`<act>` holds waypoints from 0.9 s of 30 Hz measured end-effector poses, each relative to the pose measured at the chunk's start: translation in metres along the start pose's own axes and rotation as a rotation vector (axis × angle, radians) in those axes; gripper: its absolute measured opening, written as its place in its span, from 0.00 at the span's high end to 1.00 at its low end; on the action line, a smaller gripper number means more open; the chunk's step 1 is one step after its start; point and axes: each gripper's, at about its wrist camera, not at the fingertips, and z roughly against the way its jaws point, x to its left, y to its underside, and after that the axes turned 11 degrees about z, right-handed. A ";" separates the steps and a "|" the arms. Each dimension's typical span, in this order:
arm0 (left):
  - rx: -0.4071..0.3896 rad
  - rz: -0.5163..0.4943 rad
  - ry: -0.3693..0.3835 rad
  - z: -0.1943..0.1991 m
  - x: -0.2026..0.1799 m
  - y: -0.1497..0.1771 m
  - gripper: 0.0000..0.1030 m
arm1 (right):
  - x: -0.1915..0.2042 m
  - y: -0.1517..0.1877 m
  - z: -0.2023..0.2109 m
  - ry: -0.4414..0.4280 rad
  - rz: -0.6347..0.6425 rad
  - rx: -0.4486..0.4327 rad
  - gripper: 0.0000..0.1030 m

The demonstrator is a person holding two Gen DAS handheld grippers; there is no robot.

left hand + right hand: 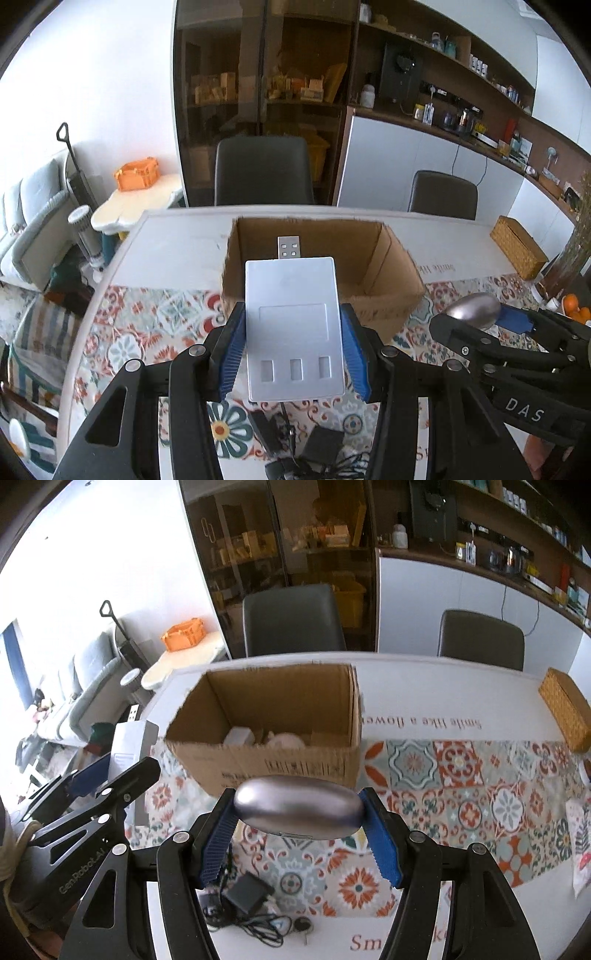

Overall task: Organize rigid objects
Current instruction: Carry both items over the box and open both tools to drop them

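My left gripper (293, 325) is shut on a flat white device with a USB plug (293, 325), its blue pads pressing both long sides. It hangs above the patterned tablecloth, in front of an open cardboard box (388, 266). My right gripper (299, 808) is shut on a smooth silver oval case (299, 810), held crosswise between the blue pads, just before the same cardboard box (266, 753). Each gripper shows in the other's view: the right gripper (476, 314) with the case at the right, the left gripper (118, 757) with the white device at the left. Pale items lie inside the box.
A black charger with tangled cables (247, 904) lies on the table below the grippers. A woven wicker box (565, 709) sits at the right end of the table. Two dark chairs (291, 620) stand behind the table, with cabinets and shelves beyond. Oranges (576, 310) show at the far right.
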 end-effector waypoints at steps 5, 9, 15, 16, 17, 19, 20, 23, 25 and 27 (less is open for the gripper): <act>-0.017 0.003 0.012 -0.004 -0.001 -0.019 0.53 | -0.003 -0.019 -0.003 0.002 0.003 -0.019 0.36; -0.039 -0.019 -0.004 -0.007 -0.005 -0.033 0.53 | -0.008 -0.034 -0.007 0.004 0.005 -0.033 0.36; -0.027 -0.031 -0.012 -0.025 -0.006 -0.054 0.53 | -0.010 -0.058 -0.016 0.019 0.023 -0.051 0.36; -0.016 -0.032 -0.017 -0.030 -0.006 -0.057 0.53 | -0.012 -0.063 -0.021 0.017 0.019 -0.042 0.36; -0.002 -0.033 -0.019 -0.035 -0.006 -0.059 0.53 | -0.013 -0.066 -0.025 0.014 0.016 -0.036 0.36; 0.020 -0.034 -0.023 -0.045 -0.006 -0.063 0.53 | -0.015 -0.071 -0.033 0.010 0.011 -0.020 0.36; 0.038 -0.035 -0.022 -0.051 -0.007 -0.065 0.53 | -0.016 -0.073 -0.037 0.011 0.010 -0.011 0.36; 0.082 -0.038 -0.036 -0.068 -0.008 -0.068 0.53 | -0.019 -0.079 -0.049 0.006 0.004 0.013 0.36; 0.119 -0.029 -0.026 -0.080 -0.007 -0.069 0.53 | -0.021 -0.082 -0.054 0.001 0.002 0.027 0.36; 0.149 -0.017 -0.023 -0.090 -0.006 -0.071 0.53 | -0.023 -0.084 -0.059 0.005 0.003 0.038 0.36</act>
